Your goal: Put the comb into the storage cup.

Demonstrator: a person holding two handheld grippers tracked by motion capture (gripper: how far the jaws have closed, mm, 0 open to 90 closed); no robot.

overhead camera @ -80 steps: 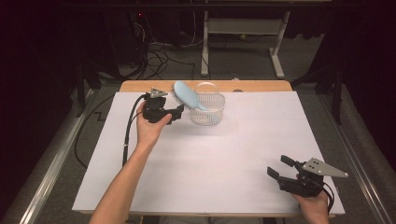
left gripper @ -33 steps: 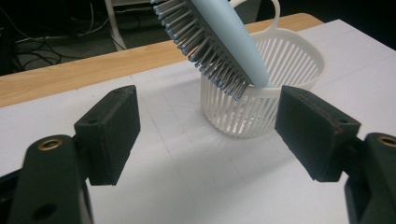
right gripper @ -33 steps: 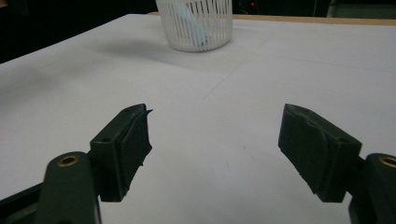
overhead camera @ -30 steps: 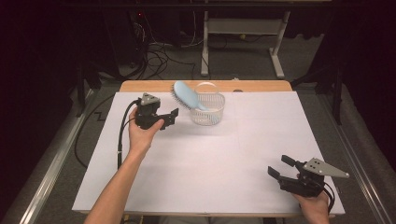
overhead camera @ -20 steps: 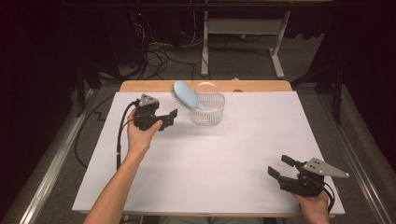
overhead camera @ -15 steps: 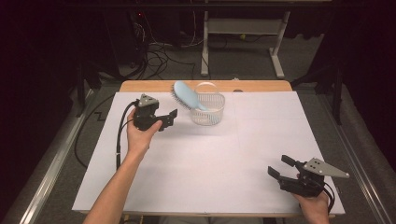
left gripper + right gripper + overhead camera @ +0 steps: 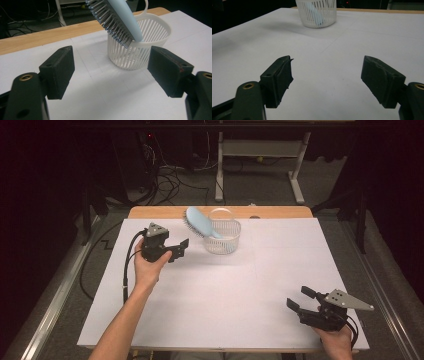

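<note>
White paper covers the table (image 7: pixel 240 320), with a strip of bare wood along its far edge. Largest of the things on it is the slatted white plastic basket (image 7: pixel 223 238), standing upright near that far edge. A pale blue hairbrush (image 7: pixel 200 222) leans in it, handle down inside, head tilted out over the rim toward your left, bristles facing down.

Your left tongs (image 7: pixel 181 248) hover just beside the basket, jaws spread and empty, pointed at the brush head; in the left gripper view the basket (image 7: pixel 140 42) and the brush (image 7: pixel 117 20) sit between and beyond the pads, not touched. Your right tongs (image 7: pixel 299 300) rest well apart at the near right corner, jaws likewise spread, nothing between them.

The brush looks light and rigid, its smooth plastic back likely slippery, its bristles springy. Judged from here, the firmest hold would be across the narrow sides of the head or the neck just above the rim. The basket looks light enough to tip or slide if the brush drags on it, so you may need to steady it.
</note>
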